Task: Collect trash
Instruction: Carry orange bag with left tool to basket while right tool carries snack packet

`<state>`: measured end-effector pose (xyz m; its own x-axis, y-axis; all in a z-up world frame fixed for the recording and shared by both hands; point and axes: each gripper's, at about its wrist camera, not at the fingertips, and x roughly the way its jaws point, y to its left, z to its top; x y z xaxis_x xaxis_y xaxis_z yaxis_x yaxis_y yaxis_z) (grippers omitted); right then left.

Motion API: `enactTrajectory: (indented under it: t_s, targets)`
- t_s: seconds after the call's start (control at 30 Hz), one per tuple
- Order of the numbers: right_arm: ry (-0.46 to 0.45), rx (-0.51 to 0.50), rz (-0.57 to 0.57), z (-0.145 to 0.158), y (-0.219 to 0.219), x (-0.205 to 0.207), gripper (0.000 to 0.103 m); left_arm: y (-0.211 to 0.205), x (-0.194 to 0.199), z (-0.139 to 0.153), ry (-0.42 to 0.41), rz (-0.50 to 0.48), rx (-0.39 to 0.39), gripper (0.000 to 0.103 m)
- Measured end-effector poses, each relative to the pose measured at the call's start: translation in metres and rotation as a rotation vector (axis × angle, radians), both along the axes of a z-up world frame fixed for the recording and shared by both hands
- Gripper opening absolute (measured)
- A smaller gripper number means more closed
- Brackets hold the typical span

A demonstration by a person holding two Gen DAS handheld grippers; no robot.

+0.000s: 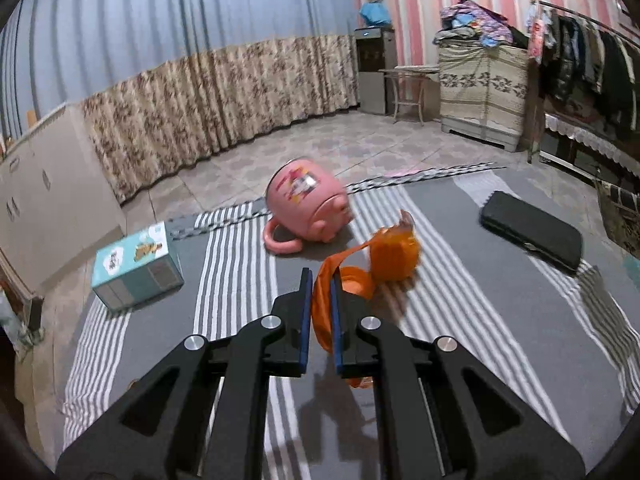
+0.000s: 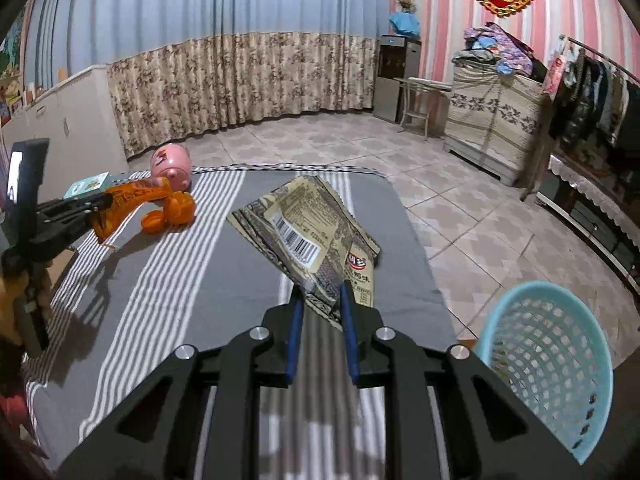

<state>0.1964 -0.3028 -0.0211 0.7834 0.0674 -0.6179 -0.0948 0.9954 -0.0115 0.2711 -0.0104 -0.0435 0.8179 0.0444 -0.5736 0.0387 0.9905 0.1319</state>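
While the left gripper pinches the orange wrapper between narrow fingers, that crumpled, glossy wrapper hangs just above the striped cloth, near the tipped pink mug. Judged step: lifting trash.

From the right wrist, the right gripper grips the near corner of a flat tan snack packet. Next move likely calls for carrying it right to the blue basket, near on the floor.
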Motion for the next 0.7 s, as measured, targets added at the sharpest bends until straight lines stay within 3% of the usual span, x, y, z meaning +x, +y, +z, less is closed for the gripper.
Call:
enactTrajectory:
  t_s: [0.33, 0.7]
  targets:
    - [-0.050, 0.031, -0.116, 0.010, -0.076, -0.042, 0.019, -0.068, -0.047, 0.036, -0.060, -0.108, -0.008, 0.007]
    - [-0.050, 0.062, -0.251, 0.008, -0.164, -0.073, 0.019, -0.199, -0.076, 0.045, -0.063, -0.315, -0.041, 0.007]
